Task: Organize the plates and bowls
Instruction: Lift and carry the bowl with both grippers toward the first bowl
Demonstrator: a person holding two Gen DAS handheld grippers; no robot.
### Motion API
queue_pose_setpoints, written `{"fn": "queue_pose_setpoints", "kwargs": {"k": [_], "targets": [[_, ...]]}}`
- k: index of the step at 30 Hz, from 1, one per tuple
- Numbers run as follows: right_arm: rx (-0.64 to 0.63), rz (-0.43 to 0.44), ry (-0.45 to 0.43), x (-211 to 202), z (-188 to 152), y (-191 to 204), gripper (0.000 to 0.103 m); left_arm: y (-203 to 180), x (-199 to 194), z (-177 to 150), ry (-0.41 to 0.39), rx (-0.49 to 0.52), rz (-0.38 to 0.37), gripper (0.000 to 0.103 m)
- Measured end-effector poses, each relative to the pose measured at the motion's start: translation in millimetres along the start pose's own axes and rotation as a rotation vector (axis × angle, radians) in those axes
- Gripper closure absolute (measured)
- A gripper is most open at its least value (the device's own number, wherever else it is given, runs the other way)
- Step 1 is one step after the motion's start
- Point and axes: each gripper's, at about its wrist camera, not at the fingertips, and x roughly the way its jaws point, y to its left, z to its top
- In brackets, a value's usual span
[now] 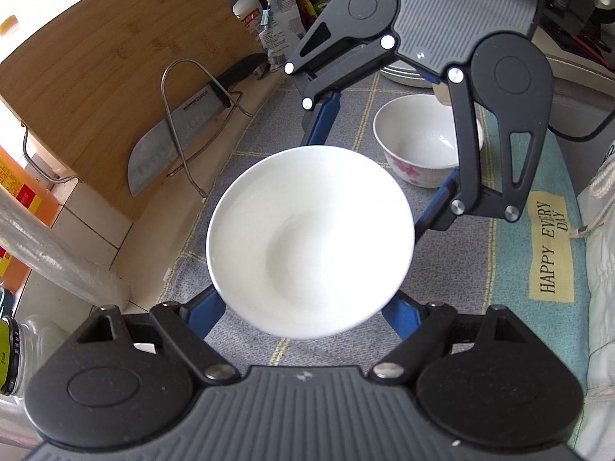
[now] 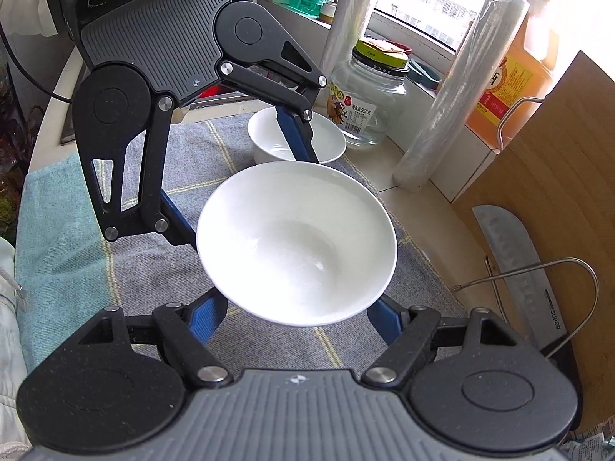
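Left wrist view: two bowls; plain white bowl (image 1: pixel 311 242) held above the counter cloth (image 1: pixel 453 269), empty; flowered bowl (image 1: pixel 419 142) on the cloth, empty
Right wrist view: second plain bowl (image 2: pixel 276 142) behind, empty
Tools: left tool (image 1: pixel 303 307) and right tool (image 2: pixel 298 309) both pinch the held bowl from opposite sides
Glass jar (image 2: pixel 365 100): one, lidded, empty
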Motion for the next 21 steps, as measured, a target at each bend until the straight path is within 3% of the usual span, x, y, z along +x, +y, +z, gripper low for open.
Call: {"fn": "queue_pose_setpoints", "kwargs": {"k": [21], "targets": [[0.068, -0.059, 0.024, -38, -35, 28, 0.020, -35, 2, 24, -0.032, 0.055, -0.046, 0.016]]}}
